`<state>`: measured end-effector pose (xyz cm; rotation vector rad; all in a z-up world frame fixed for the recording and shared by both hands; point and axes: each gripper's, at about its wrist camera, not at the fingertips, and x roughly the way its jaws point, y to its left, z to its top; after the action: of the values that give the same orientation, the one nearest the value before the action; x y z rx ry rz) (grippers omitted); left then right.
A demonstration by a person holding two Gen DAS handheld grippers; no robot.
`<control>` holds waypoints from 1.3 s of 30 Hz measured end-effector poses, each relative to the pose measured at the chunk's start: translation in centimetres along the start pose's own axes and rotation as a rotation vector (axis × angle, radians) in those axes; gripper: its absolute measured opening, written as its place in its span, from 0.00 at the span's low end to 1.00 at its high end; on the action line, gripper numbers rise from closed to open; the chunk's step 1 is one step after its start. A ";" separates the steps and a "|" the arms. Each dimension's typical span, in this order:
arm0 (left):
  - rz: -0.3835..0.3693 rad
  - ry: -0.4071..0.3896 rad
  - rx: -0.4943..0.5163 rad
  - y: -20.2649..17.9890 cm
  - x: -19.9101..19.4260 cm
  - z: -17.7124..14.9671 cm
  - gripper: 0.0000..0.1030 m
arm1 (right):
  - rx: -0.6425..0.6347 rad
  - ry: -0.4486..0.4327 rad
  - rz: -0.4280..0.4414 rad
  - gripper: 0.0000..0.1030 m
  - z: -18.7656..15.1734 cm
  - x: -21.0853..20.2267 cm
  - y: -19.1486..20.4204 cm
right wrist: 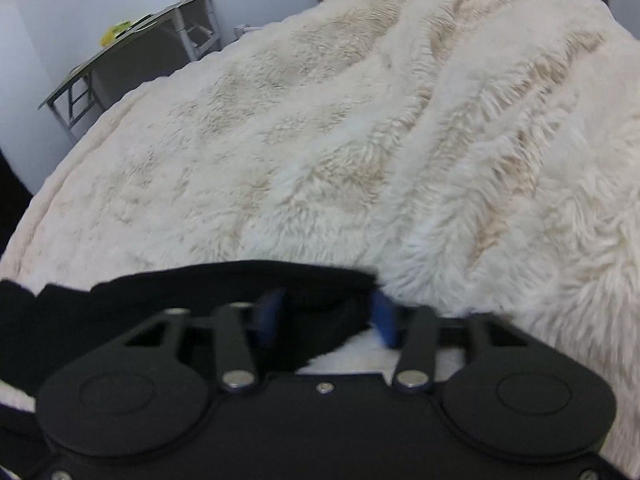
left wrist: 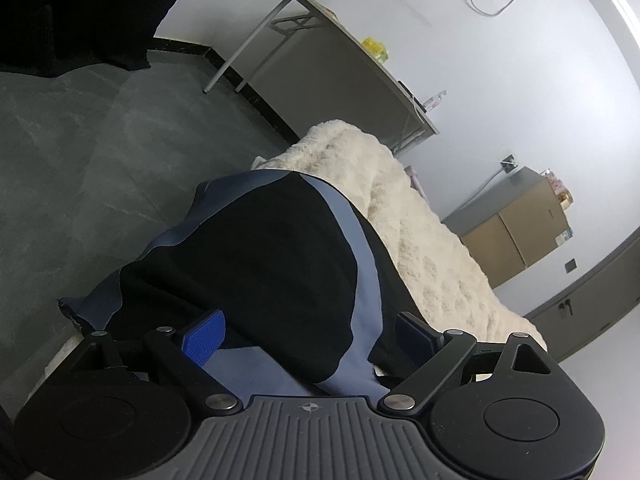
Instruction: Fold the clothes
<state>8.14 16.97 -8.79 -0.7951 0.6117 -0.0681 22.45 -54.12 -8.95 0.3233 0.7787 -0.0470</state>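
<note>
Showing an early stage of folding: 1 garment (left wrist: 260, 248), black with blue panels, lies on the cream blanket (left wrist: 420, 232) and is being lined up for a grasp by 2 hand-held grippers.

Left wrist view: the garment rests on the blanket's end nearest the camera. Its blue side runs along the blanket's edge, next to the grey floor (left wrist: 80, 160). The left gripper (left wrist: 308, 332) hangs just above the blanket at this end with its jaws spread wide. Both blue pads (left wrist: 204, 336) straddle the cloth and neither presses on it.

Right wrist view: the picture is blurred. A black hem of the garment (right wrist: 200, 284) lies across the blanket (right wrist: 320, 140) at its near edge. The right gripper (right wrist: 327, 314) is low over that hem with its jaws standing partly apart. The hem sits in the gap between them, and a strip of blanket shows beneath. No pinch can be made out, though the blur leaves some doubt.

Judgement of step: neither tool grips the garment, so no fold is under way. The work in hand is taking hold of 2 points on the cloth.

Next move: each gripper needs to bite only the garment's edge and keep clear of the long pile of the blanket under it. Both grips should be firm before any lift, so the cloth rises evenly. It can then be carried over toward the blanket's middle.
</note>
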 end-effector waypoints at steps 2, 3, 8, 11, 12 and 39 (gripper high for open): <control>0.004 0.007 0.002 0.0 0.2 0.0 0.86 | -0.029 -0.024 0.013 0.05 0.0 -0.7 0.2; 0.006 0.011 0.005 0.0 0.2 0.0 0.86 | -0.059 -0.061 0.011 0.05 0.2 -1.4 0.9; 0.021 0.031 0.025 -0.2 0.8 0.0 0.86 | -0.219 -0.255 -0.031 0.04 2.0 -5.3 4.5; 0.029 0.040 0.039 -0.4 1.2 -0.1 0.86 | -0.302 -0.276 -0.122 0.04 4.6 -6.4 6.3; 0.031 0.041 0.041 -0.5 1.2 -0.1 0.86 | -0.308 -0.263 -0.153 0.04 5.7 -6.3 6.4; -0.035 0.038 -0.035 0.6 1.0 0.2 0.86 | -0.181 -0.101 -0.076 0.69 -5.7 -13.6 1.8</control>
<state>9.01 17.25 -9.57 -0.8399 0.6360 -0.1047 9.09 -51.73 -2.78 0.1184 0.6897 -0.0635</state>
